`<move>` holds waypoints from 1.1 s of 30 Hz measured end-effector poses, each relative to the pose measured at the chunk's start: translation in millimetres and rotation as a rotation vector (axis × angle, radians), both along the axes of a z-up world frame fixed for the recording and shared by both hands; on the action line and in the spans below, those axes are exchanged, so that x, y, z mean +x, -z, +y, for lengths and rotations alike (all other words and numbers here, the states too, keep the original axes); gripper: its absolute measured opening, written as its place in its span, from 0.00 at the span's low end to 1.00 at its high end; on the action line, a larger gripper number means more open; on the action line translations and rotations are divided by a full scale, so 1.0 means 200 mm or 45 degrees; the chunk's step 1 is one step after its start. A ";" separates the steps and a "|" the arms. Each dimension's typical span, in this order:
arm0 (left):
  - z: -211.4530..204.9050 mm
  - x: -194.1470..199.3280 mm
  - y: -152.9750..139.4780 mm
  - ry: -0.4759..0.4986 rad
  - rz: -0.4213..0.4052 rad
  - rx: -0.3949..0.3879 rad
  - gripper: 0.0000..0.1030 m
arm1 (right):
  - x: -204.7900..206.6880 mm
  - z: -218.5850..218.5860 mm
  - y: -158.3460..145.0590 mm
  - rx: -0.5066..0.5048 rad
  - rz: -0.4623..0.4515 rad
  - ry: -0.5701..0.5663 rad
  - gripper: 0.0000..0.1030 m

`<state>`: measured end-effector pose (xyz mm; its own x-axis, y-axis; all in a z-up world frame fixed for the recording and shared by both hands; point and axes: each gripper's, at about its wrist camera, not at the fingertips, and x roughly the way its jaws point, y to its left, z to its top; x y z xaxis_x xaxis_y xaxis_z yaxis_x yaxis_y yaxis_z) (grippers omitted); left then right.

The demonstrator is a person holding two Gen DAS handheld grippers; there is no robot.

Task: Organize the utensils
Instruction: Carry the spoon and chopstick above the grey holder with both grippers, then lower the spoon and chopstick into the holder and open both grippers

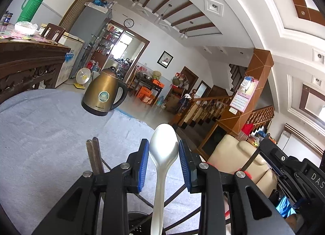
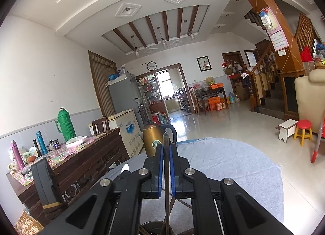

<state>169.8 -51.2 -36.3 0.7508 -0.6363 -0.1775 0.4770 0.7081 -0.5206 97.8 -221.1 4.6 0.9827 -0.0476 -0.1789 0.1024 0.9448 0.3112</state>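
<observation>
My left fingers [image 1: 163, 164] pinch a smooth silver spoon [image 1: 163, 149]; my right fingers [image 2: 166, 166] clamp thin dark chopsticks [image 2: 166, 153]. A brass kettle [image 1: 103, 92] stands at the cloth-covered desk's [image 1: 40, 133] far edge.

A lived-in home: a fridge [image 2: 126, 91] and wall clock [image 2: 151, 65] far off, a wooden staircase [image 2: 264, 84] right, a kettle [image 1: 104, 92] on the near table.

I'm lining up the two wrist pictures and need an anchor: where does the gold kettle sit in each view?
Left wrist: gold kettle left of centre, on the grey cloth's far edge.
Right wrist: kettle at centre, partly hidden behind the right gripper.
Shared landmark: wall clock.
</observation>
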 end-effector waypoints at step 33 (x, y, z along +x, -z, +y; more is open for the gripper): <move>-0.10 -0.01 0.20 -0.092 0.028 0.081 0.30 | 0.05 0.04 0.06 0.035 0.061 -0.049 0.07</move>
